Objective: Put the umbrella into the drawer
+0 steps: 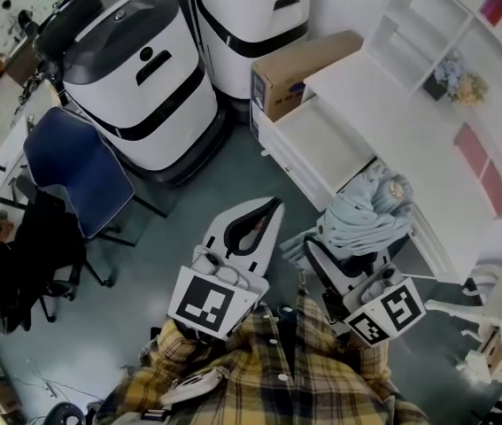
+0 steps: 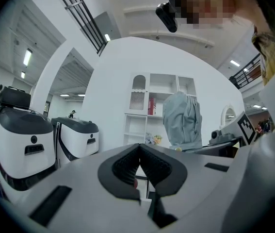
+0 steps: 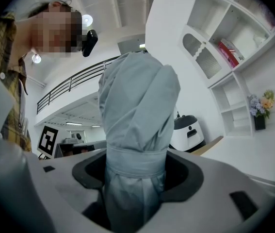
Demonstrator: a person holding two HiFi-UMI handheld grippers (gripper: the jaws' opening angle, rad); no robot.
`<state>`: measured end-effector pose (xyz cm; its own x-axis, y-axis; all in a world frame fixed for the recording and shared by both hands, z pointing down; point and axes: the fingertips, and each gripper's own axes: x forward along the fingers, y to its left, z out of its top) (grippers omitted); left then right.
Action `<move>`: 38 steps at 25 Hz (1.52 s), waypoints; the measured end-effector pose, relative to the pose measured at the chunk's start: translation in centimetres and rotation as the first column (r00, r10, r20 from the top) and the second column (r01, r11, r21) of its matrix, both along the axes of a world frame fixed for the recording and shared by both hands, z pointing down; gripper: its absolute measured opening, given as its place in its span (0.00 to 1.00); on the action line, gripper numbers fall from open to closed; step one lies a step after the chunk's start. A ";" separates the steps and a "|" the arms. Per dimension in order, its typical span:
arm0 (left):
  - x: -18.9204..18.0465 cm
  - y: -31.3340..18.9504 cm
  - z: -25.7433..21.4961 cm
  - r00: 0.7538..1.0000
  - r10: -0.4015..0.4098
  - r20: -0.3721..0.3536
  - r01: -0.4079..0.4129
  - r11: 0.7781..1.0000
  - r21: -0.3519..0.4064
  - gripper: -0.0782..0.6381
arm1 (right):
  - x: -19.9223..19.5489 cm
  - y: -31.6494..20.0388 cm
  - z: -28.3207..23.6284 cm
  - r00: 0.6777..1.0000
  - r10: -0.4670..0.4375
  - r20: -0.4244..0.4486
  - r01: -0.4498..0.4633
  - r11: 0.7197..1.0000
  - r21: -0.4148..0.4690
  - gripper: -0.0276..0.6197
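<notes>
The folded grey-blue umbrella [image 1: 367, 212] is held up in the air, with my right gripper [image 1: 337, 248] shut around its strapped lower part. In the right gripper view the umbrella [image 3: 137, 106] rises from between the jaws and fills the middle of the picture. The white drawer [image 1: 321, 142] stands pulled open just beyond and left of the umbrella, and its inside looks bare. My left gripper [image 1: 273, 205] hovers over the floor to the left of the umbrella, jaws shut and empty. From the left gripper view the umbrella [image 2: 182, 120] shows upright to the right.
A cardboard box [image 1: 302, 67] stands beside the drawer's far end. Two large white-and-black machines [image 1: 149, 78] stand at the back. A blue chair [image 1: 73, 171] is on the left. White shelving [image 1: 463, 69] with flowers and books runs along the right.
</notes>
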<state>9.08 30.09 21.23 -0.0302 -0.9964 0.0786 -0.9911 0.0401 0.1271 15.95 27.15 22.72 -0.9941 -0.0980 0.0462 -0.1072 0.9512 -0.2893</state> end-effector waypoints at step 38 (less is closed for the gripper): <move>-16.0 -18.0 3.2 0.991 0.132 0.021 -0.131 0.990 -0.060 0.13 | -14.5 -19.4 3.5 0.982 0.175 -0.073 -0.179 0.982 -0.067 0.51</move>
